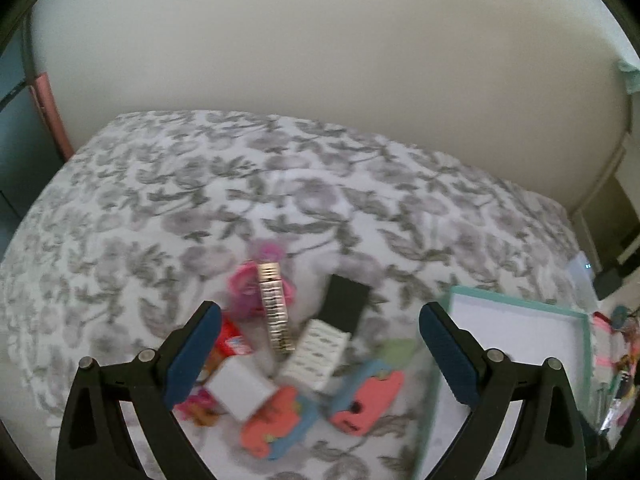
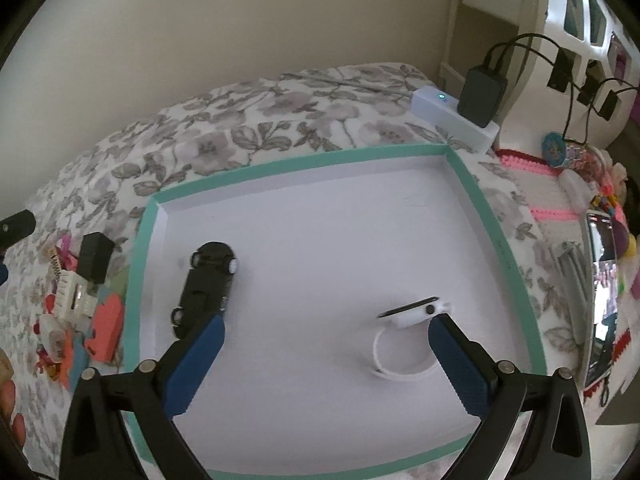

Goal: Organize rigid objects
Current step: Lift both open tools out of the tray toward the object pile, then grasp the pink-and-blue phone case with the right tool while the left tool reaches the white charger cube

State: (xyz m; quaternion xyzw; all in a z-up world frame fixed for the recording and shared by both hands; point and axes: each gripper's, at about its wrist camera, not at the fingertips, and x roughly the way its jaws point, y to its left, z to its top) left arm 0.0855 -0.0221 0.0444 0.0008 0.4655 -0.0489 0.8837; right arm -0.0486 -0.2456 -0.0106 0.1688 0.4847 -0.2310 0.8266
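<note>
A white tray with a teal rim (image 2: pixel 320 160) lies on the flowered bed cover. Inside it are an upturned black toy car (image 2: pixel 206 286) at the left and a white smartwatch (image 2: pixel 412 310) at the right. My right gripper (image 2: pixel 324 326) hangs open above the tray, empty, its right fingertip close to the watch. My left gripper (image 1: pixel 320 316) is open over a blurred pile left of the tray (image 1: pixel 588 344): a gold-edged box (image 1: pixel 274 308), a black box (image 1: pixel 346 304), a white patterned box (image 1: pixel 316 354), a white cube (image 1: pixel 242 388), and coral-and-blue foam pieces (image 1: pixel 366 398). Nothing sits between its fingers.
A white power strip (image 2: pixel 452 118) with a black adapter (image 2: pixel 482 94) lies beyond the tray's far right corner. A phone (image 2: pixel 602 292), beads and pink trim crowd the right side. A wall stands behind the bed. Part of a hand shows at the far left edge.
</note>
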